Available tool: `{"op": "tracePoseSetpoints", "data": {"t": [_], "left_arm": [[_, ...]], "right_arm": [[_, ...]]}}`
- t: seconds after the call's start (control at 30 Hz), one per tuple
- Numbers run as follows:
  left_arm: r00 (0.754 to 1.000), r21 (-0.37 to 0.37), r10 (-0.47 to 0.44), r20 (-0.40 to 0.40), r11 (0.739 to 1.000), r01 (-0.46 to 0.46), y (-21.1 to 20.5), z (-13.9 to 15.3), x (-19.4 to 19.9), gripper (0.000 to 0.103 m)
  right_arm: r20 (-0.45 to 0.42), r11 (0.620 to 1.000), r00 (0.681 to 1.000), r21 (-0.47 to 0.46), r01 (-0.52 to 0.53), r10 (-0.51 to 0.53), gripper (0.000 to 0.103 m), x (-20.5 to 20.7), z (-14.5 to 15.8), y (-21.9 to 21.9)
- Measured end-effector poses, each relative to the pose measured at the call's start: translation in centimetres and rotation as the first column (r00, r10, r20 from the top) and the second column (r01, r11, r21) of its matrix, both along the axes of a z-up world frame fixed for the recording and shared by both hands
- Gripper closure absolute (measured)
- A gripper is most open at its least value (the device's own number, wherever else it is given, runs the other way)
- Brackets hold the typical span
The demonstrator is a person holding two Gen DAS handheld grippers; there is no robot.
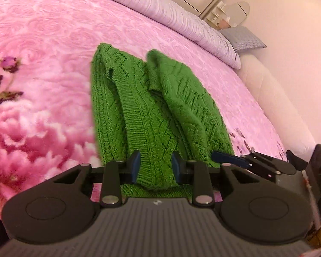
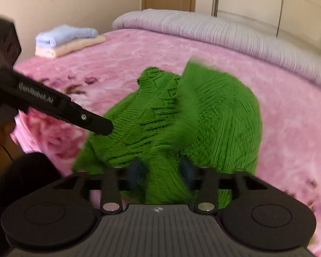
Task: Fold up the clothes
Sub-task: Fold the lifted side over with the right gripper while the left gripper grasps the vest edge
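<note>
A green knit sweater [image 1: 152, 107] lies on a bed under a pink floral blanket [image 1: 42, 64], partly folded, both sides turned in toward the middle. Its long axis runs away from the left gripper [image 1: 155, 167] toward the lilac duvet [image 1: 182, 15] rolled along the far side of the bed. The near end is bunched between the left gripper's blue-padded fingers [image 1: 135, 165], which are clenched on the knit with a thick wad of fabric between them. Just to its right, the right gripper [image 1: 231, 159] reaches in at the same near edge.

In the right wrist view, which is blurred, the sweater [image 2: 182, 117] bulges up between the right gripper's [image 2: 162, 171] fingers [image 2: 186, 169], which grasp a gathered fold, and one flap stands raised and tilted. The left gripper's [image 2: 100, 126] tip touches the sweater's left side. Folded towels [image 2: 66, 40], blue on cream, sit at the bed's far left corner, well apart.
</note>
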State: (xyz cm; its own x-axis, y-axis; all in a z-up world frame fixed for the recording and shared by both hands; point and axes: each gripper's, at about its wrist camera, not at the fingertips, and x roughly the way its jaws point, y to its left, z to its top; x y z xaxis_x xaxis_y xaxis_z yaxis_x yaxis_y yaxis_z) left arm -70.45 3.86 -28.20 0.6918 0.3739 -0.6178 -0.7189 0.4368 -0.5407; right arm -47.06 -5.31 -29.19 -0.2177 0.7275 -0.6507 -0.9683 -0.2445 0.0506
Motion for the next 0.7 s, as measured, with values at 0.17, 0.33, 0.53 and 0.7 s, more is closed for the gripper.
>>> {"op": "tracePoseSetpoints", "data": {"t": [0.17, 0.33, 0.53, 0.7], "left_arm": [[0.999, -0.005, 0.019, 0.049, 1.0, -0.019, 0.0, 1.2, -0.2, 0.077], [0.992, -0.059, 0.003, 0.129, 0.998, 0.005, 0.2, 1.6, 1.2, 0.069], [0.976, -0.21, 0.042, 0.213, 0.978, 0.003, 2.2, -0.9, 4.6, 0.059], [0.963, -0.303, 0.093, 0.255, 0.953, -0.011, 4.6, -3.6, 6.9, 0.063]], "right_arm": [[-0.291, 0.988, 0.95, 0.062, 0.141, -0.117, 0.044, 5.6, 3.0, -2.7], [-0.386, 0.86, 0.769, -0.197, 0.471, -0.509, 0.049, 13.8, 1.1, -2.3], [-0.286, 0.776, 0.727, -0.335, 0.535, -0.624, 0.056, 15.1, -1.4, -0.3], [-0.24, 0.805, 0.778, -0.311, 0.505, -0.581, 0.056, 13.5, -2.1, 1.6]]}}
